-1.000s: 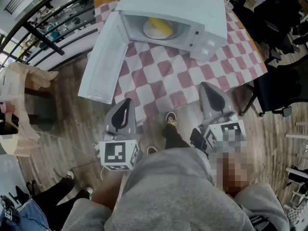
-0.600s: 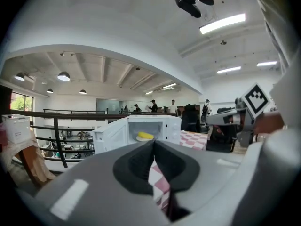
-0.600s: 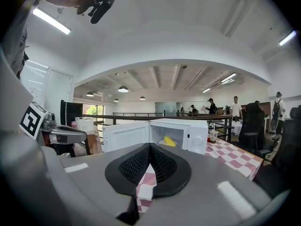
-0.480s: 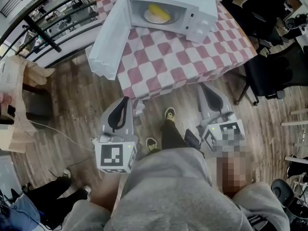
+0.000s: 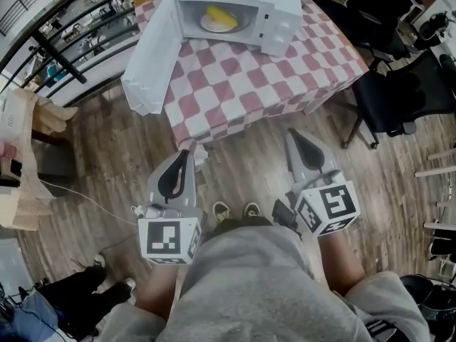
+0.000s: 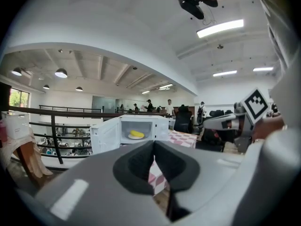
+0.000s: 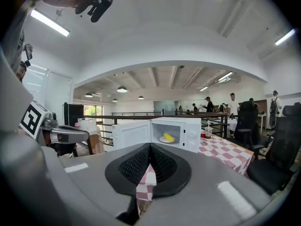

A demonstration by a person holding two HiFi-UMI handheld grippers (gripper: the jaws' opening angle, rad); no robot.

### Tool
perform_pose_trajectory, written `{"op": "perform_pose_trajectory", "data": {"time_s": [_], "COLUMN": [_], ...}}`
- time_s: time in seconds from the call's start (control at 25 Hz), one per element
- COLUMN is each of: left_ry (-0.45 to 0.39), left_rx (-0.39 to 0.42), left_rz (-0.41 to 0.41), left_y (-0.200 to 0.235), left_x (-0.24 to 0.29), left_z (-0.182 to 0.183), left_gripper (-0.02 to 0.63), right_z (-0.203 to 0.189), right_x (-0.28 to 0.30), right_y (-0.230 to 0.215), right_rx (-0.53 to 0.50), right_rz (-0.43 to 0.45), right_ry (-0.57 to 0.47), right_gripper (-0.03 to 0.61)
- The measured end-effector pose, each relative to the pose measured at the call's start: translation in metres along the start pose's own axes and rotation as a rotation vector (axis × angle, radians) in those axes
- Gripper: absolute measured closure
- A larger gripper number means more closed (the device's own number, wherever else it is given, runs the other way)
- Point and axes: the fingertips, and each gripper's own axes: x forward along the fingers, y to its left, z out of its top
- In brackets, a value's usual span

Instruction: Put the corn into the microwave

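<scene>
The yellow corn (image 5: pixel 220 17) lies on a white plate inside the white microwave (image 5: pixel 279 6), whose door (image 5: pixel 147 64) hangs wide open to the left. It shows as well in the left gripper view as the corn (image 6: pixel 137 134) and in the right gripper view as the corn (image 7: pixel 169 137). My left gripper (image 5: pixel 184 154) and right gripper (image 5: pixel 290 133) are both shut and empty, held over the wooden floor well short of the table, pointing toward it. In each gripper view the jaws meet with nothing between them.
The microwave stands on a red-and-white checked tablecloth (image 5: pixel 242 84). A black office chair (image 5: pixel 399 91) is to the right of the table, a railing (image 5: pixel 64 55) and a draped stand (image 5: pixel 28 120) to the left. The person's shoes (image 5: pixel 235 210) are on the wooden floor.
Both grippers and the person have backed away from the table; the microwave and table now lie farther up in the head view. The jaws stayed shut.
</scene>
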Motion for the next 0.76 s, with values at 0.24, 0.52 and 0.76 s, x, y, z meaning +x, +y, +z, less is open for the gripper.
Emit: {"op": "perform_pose_trajectory", "data": {"time_s": [0.24,0.52,0.76], "left_ry": [-0.012,-0.032,-0.034], "left_rx": [0.025,0.024,0.048], "left_rz": [-0.027,-0.03,-0.025], "left_y": [-0.022,-0.029,-0.026], "left_x": [-0.003,-0.011,-0.009], "left_z": [0.006,0.009,0.006], "left_gripper": [0.603,0.603,0.603], "right_z": [-0.006,-0.007,-0.007], "right_x": [-0.023,-0.034,-0.029], "right_y": [-0.011,-0.006,0.0], "right_rx": [0.004,-0.02,-0.06], "right_rz": [-0.021,-0.031,-0.032], "right_ry": [0.005,-0.006,-0.005], "right_gripper": [0.578,0.578,0.578]}}
